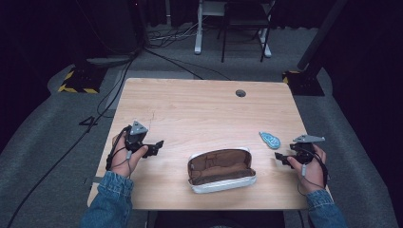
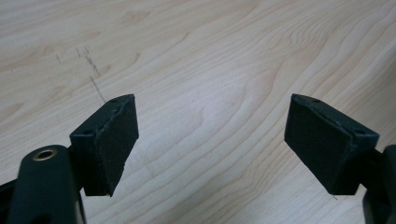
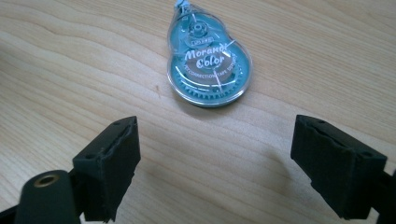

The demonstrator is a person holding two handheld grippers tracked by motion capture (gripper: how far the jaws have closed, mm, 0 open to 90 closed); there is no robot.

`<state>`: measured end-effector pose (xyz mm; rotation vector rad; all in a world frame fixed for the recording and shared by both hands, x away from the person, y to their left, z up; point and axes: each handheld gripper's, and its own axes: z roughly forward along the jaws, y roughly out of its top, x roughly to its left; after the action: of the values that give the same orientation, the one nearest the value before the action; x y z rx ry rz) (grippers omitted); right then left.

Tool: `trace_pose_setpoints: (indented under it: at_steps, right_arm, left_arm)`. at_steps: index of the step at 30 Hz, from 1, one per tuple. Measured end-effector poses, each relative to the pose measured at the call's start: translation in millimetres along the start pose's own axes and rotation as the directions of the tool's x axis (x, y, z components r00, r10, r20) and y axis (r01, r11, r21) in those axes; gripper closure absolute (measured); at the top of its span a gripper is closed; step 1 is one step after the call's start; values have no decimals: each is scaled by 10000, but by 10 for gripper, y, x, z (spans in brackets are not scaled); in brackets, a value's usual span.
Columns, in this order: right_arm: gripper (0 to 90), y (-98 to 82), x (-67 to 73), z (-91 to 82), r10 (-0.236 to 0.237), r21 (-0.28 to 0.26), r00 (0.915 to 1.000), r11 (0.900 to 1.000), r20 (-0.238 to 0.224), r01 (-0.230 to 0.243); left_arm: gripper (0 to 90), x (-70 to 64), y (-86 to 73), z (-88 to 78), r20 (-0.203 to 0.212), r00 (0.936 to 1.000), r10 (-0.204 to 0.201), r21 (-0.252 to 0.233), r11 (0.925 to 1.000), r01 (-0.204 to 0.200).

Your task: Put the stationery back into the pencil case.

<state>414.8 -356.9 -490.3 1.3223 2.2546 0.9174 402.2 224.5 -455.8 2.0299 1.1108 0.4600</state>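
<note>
left tool (image 2: 210, 140): released, over bare worktop (image 1: 199, 109) | right tool (image 3: 215, 163): released, correction tape (image 3: 208, 70) just ahead, untouched

Two denim-blue sleeves with turned cuffs clothe the person's forearms. Each hand carries a black handheld tool: the left tool (image 1: 159, 144) and right tool (image 1: 279, 157) both wear a grey three-cornered plate on top and trail thin dark cables. Their jaws are black wedge-shaped blocks faced with matte pads (image 2: 113, 144), small screw holes along the edges, a brass-ringed eyelet beside one.
</note>
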Motion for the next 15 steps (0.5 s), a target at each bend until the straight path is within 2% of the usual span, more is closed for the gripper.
trace_pose_setpoints:
  at_steps: [6, 11, 15]
  right_arm:
    - [161, 54, -8, 15, 7, -8, 10000, 10000, -93, -8]
    - [163, 97, -24, 60, 577, -57, 9983, 9983, -34, -577]
    - [162, 162, -34, 83, 498, -158, 9988, 9986, 28, -497]
  left_arm:
    - [164, 34, -84, 31, -98, 9999, -35, 415, 9991, 39]
    - [165, 64, -180, 21, -367, 9993, -100, 736, 9972, 126]
    - [165, 80, -273, -6, -534, 9983, -214, 897, 9956, 261]
